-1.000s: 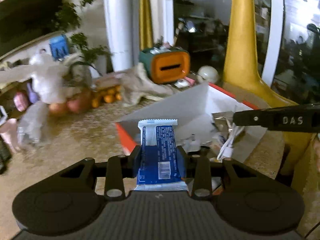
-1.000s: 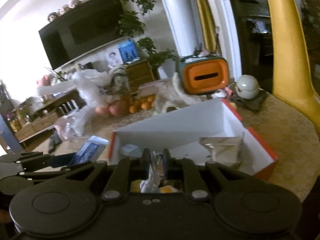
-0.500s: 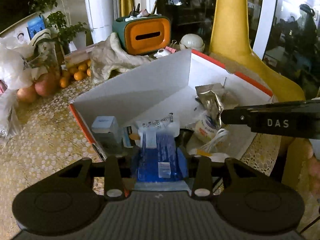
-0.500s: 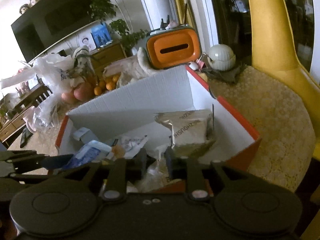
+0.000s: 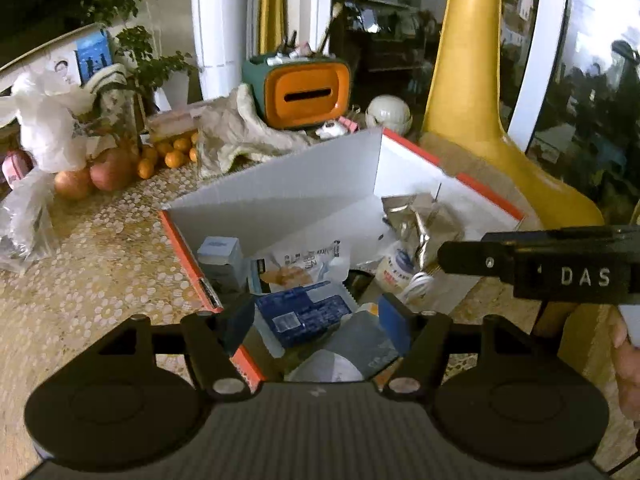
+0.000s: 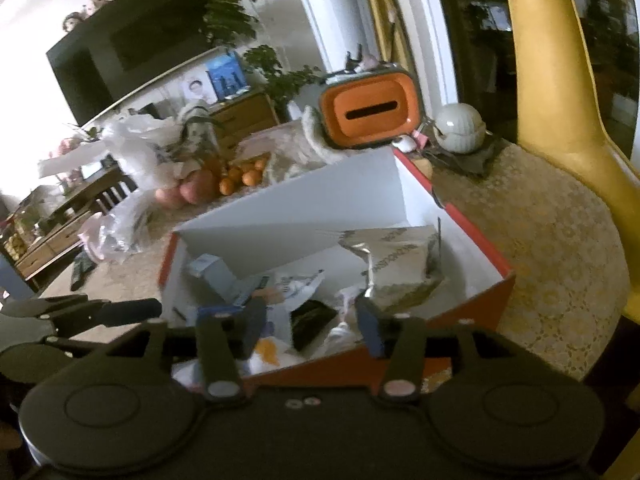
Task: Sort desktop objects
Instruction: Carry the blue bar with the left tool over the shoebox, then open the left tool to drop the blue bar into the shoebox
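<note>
An orange-rimmed box with white walls (image 5: 300,184) (image 6: 300,208) stands on the patterned table, holding several items. My left gripper (image 5: 316,320) hangs over its near left corner with its jaws opening. The blue snack packet (image 5: 304,312) lies tilted in the box between the pads, touching neither. My right gripper (image 6: 314,328) is over the near edge, jaws also opening. A clear wrapper with orange and white contents (image 6: 268,350) lies loose below it. A silver foil pouch (image 5: 420,216) (image 6: 400,268) and a small pale-blue carton (image 5: 220,256) (image 6: 208,268) also sit inside.
Behind the box are an orange tissue holder (image 5: 304,92) (image 6: 370,114), a crumpled cloth (image 5: 240,132), a round white jar (image 5: 388,114), oranges (image 5: 168,156), apples (image 5: 100,172) and plastic bags (image 5: 44,128). A yellow chair back (image 5: 480,120) rises at the right.
Both grippers dipped toward the box and their jaws spread apart. The blue packet dropped out of the left gripper into the box, and the right gripper let go of the clear wrapper.
</note>
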`<action>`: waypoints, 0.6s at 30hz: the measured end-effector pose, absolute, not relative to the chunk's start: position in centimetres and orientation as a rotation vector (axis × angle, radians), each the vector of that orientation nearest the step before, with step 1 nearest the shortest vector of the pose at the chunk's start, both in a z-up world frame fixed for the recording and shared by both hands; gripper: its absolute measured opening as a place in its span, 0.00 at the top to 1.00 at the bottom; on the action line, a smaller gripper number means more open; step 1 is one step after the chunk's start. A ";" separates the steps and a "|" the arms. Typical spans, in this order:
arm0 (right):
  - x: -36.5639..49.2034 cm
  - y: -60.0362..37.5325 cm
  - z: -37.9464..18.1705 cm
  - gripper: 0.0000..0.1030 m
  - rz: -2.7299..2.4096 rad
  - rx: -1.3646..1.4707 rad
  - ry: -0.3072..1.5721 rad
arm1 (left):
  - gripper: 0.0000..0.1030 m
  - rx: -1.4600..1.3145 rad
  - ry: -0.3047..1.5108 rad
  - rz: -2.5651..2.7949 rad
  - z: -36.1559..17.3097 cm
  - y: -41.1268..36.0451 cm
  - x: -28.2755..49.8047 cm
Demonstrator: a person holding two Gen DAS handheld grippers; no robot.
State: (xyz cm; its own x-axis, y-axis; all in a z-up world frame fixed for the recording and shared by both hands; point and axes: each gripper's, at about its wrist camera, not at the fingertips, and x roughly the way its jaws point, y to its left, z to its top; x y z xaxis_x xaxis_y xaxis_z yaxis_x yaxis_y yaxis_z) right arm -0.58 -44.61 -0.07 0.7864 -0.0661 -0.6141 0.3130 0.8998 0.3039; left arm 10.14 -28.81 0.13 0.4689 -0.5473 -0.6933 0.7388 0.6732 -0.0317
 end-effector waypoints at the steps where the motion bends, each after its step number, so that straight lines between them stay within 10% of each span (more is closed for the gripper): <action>1: -0.9 -44.4 0.2 0.45 -0.202 0.403 0.632 | 0.32 0.284 0.725 -0.801 0.5 -28.5 9.8; 18: -6.0 -41.9 3.9 0.19 -0.120 0.292 0.558 | 0.00 0.246 0.656 -0.750 3.7 -25.1 4.6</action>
